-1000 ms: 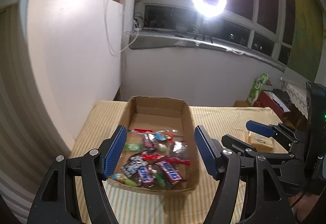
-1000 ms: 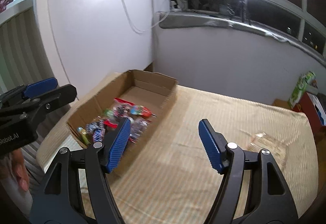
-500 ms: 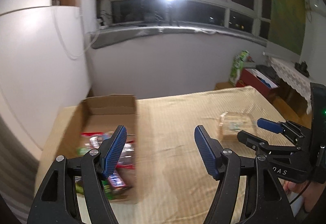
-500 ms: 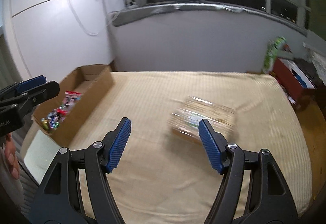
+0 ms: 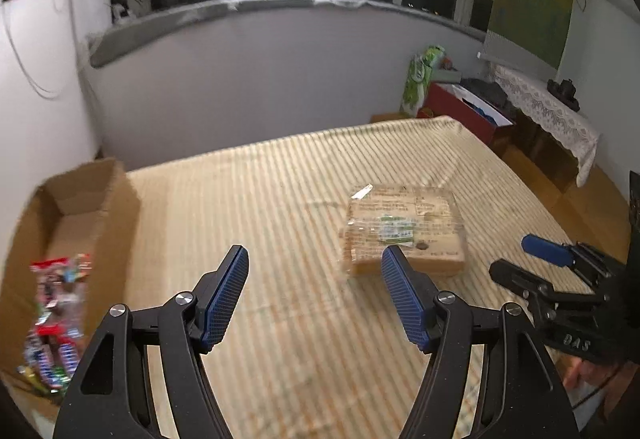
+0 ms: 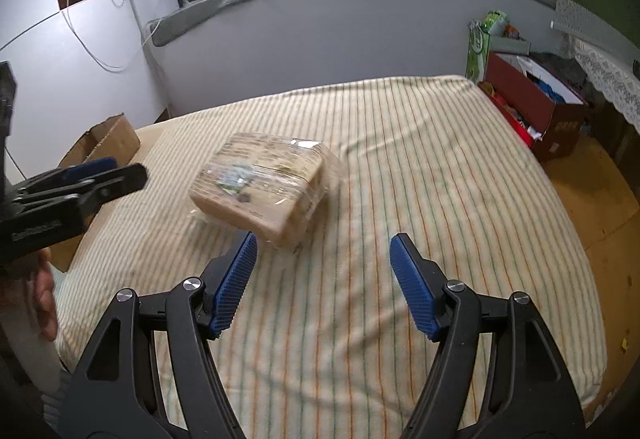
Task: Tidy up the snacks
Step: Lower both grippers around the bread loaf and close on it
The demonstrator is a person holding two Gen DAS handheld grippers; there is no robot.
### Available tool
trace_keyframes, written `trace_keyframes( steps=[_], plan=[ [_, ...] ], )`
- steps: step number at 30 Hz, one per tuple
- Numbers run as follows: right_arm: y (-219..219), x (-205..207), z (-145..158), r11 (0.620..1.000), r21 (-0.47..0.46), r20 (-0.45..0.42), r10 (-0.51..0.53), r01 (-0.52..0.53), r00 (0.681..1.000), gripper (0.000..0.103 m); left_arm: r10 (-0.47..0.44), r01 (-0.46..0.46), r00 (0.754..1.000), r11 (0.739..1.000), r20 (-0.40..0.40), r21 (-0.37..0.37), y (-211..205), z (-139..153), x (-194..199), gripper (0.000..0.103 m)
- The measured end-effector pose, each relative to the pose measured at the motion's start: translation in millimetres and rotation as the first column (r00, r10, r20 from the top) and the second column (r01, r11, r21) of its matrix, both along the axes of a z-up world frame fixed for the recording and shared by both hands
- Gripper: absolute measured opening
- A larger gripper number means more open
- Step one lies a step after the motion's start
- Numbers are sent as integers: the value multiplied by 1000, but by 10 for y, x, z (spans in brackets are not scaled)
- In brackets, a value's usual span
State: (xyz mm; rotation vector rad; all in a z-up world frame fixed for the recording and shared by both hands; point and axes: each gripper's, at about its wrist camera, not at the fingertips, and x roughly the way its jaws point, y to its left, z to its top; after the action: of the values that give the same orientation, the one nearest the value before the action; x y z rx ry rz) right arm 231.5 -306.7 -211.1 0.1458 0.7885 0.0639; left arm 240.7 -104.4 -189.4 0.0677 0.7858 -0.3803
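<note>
An open cardboard box (image 5: 92, 211) with several wrapped snacks (image 5: 56, 319) sits at the left edge of the striped bed; its far end shows in the right wrist view (image 6: 116, 137). A tan plastic-wrapped package (image 5: 404, 227) lies mid-bed, also in the right wrist view (image 6: 260, 185). My left gripper (image 5: 314, 295) is open and empty, above the bed, short and left of the package. My right gripper (image 6: 324, 279) is open and empty, just in front of the package; it also shows in the left wrist view (image 5: 532, 263).
The striped bedspread (image 6: 400, 199) covers the bed. A red storage box (image 6: 532, 107) and a green bag (image 6: 480, 43) stand on the floor at the right. A lace-covered table (image 5: 548, 111) is at the far right. A white wall panel (image 5: 32, 111) rises at the left.
Both grippers have swung right, away from the snack box and toward the wrapped package, which now looks closer. Both stay open and empty.
</note>
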Motion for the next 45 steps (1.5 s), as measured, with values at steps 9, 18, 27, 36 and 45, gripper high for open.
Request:
trace_keyframes(
  steps=[9, 18, 27, 36, 45],
  plan=[
    [-4, 360, -73, 997, 71, -17, 11, -10, 1000, 72, -23, 19, 997, 998, -80, -54, -184, -204, 298, 69],
    [6, 590, -200, 988, 153, -34, 42, -37, 999, 72, -74, 63, 991, 993, -111, -95, -264, -322, 474, 69],
    [23, 628, -220, 979, 193, -31, 66, -59, 997, 55, -137, 111, 979, 979, -150, -171, -233, -362, 548, 63],
    [64, 602, -189, 978, 199, -29, 65, -58, 998, 49, -173, 139, 973, 968, -154, -211, -291, -341, 531, 45],
    [57, 508, -52, 977, 201, 5, 67, -67, 998, 47, -166, 137, 977, 969, -134, -204, -281, -212, 451, 45]
  ],
)
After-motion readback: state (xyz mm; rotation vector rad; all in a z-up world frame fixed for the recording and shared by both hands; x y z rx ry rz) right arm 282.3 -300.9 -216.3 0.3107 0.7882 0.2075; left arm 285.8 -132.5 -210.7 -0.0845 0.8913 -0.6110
